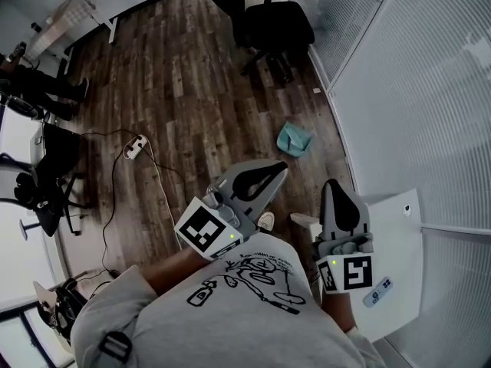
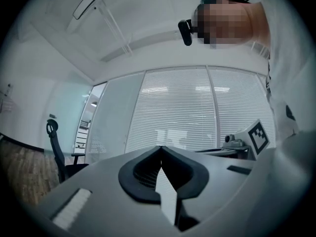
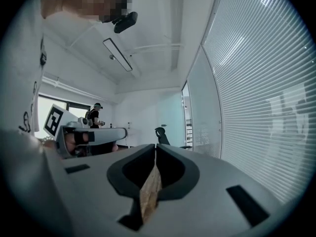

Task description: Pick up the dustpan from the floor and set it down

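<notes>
A teal dustpan (image 1: 295, 138) lies on the wooden floor near the glass wall, ahead of both grippers. My left gripper (image 1: 280, 169) is held level at waist height, its tip a little short of the dustpan and to its left. My right gripper (image 1: 335, 184) is beside it, further right, also pointing forward. In the left gripper view the jaws of the left gripper (image 2: 161, 148) meet at the tip with nothing between them. The right gripper (image 3: 155, 146) shows its jaws pressed together and empty too. Neither gripper view shows the dustpan.
A black office chair (image 1: 268, 21) stands beyond the dustpan. A power strip (image 1: 135, 146) with a trailing cable lies on the floor at left. A glass wall with blinds (image 1: 414, 90) runs along the right. A white panel (image 1: 395, 251) is by my right side. A person (image 3: 94, 116) stands far off.
</notes>
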`<state>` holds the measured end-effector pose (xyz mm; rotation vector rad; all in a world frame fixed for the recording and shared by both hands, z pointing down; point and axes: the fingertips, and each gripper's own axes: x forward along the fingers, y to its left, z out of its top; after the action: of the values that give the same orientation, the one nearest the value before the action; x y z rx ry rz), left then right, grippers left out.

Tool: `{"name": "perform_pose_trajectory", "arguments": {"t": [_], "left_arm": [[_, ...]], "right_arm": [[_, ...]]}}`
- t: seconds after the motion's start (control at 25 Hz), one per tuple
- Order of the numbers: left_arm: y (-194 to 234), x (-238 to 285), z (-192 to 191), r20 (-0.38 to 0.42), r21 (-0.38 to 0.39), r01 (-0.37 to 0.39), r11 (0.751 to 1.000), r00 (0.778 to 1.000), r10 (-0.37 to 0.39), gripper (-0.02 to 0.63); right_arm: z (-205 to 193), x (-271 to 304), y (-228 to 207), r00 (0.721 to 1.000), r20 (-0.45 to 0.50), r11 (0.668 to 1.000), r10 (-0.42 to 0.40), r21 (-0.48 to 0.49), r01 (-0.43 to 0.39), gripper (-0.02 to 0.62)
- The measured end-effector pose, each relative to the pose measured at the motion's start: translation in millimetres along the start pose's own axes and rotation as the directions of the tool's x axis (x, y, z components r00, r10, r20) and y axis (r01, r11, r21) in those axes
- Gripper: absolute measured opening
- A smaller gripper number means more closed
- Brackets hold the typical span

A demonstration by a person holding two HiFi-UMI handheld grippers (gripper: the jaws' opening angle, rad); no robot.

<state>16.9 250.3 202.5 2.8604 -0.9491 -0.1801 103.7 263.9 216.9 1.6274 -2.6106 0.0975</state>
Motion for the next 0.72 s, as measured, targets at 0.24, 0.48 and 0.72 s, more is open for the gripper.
{"name": "perform_pose_trajectory", "arguments": {"t": [0.24, 0.48, 0.72], "left_arm": [[3, 17, -11, -0.025, -0.014, 0.0, 1.0, 1.0, -0.001, 0.002], [28, 23, -17, -0.034, -0.032, -0.013, 0.999, 0.999, 0.011, 0.002], [75, 43, -18, -0.029, -0.051, 0.011, 0.999, 1.0, -0.012, 0.002]], "right_arm": [[-9, 8, -11, 1.0, -0.012, 1.0, 0.012, 0.02, -0.011, 0.008], [-16, 26, -14, 0.999, -0.034, 1.0, 0.011, 0.024, -0.01, 0.008], [-16, 71, -22, 0.999, -0.044, 1.0, -0.017, 0.009, 0.018, 0.008]]}}
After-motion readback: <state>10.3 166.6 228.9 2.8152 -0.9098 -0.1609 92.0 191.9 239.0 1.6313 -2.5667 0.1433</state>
